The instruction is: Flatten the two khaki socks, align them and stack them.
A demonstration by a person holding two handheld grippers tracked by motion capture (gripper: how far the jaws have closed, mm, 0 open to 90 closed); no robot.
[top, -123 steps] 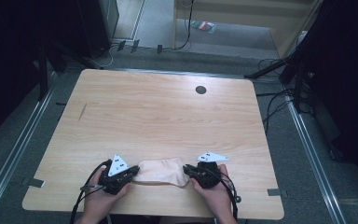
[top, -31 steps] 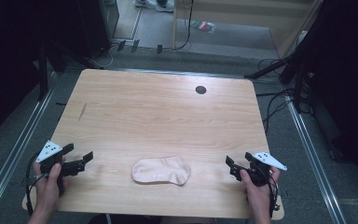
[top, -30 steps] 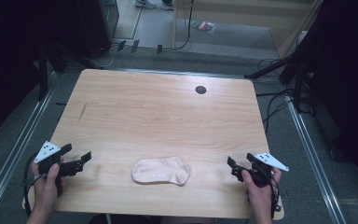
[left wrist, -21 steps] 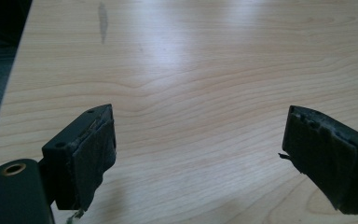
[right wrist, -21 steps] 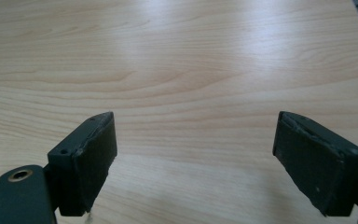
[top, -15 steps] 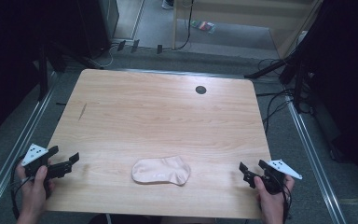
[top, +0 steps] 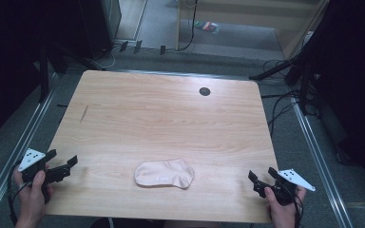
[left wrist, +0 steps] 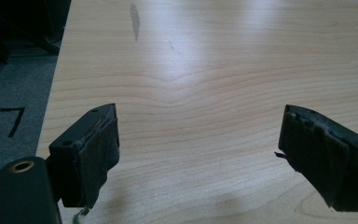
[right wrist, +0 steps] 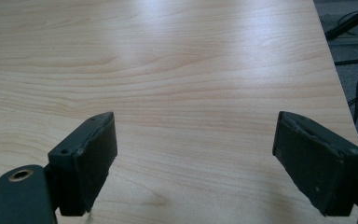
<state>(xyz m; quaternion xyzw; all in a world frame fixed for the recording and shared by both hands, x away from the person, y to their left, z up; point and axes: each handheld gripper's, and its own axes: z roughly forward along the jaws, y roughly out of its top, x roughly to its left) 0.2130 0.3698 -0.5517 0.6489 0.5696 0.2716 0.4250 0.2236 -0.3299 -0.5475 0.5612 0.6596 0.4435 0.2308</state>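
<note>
One table (top: 171, 118), light wood-grain laminate with rounded corners, spans the space between both tools and runs well ahead of them. It carries a round dark grommet (top: 204, 91) far ahead of the right tool, toward the far edge, and a short dark scuff (top: 84, 113) ahead of the left tool. Grey carpet floor (top: 9, 156) lies around the table, with metal rails (top: 21, 142) along both sides. Black cables (top: 280, 102) trail on the floor off the table's far right corner, beyond the right tool, and a pale wooden frame (top: 247, 23) stands farther back; the room edges are dark.

Sock (top: 164, 173): pale pink, soft knit, lying flat and folded, about midway between the two tools near the table's front edge, well apart from both.

Left tool (top: 62, 167): held in the left hand (top: 31, 190) at the table's front left edge, jaws spread wide, nothing between them. Pads (left wrist: 100, 149) are black, worn and frayed at the edges.

Right tool (top: 260, 179): held in the right hand (top: 280, 211) at the front right corner, jaws also wide apart and empty; black blocky pads (right wrist: 93, 154) over bare wood grain.
</note>
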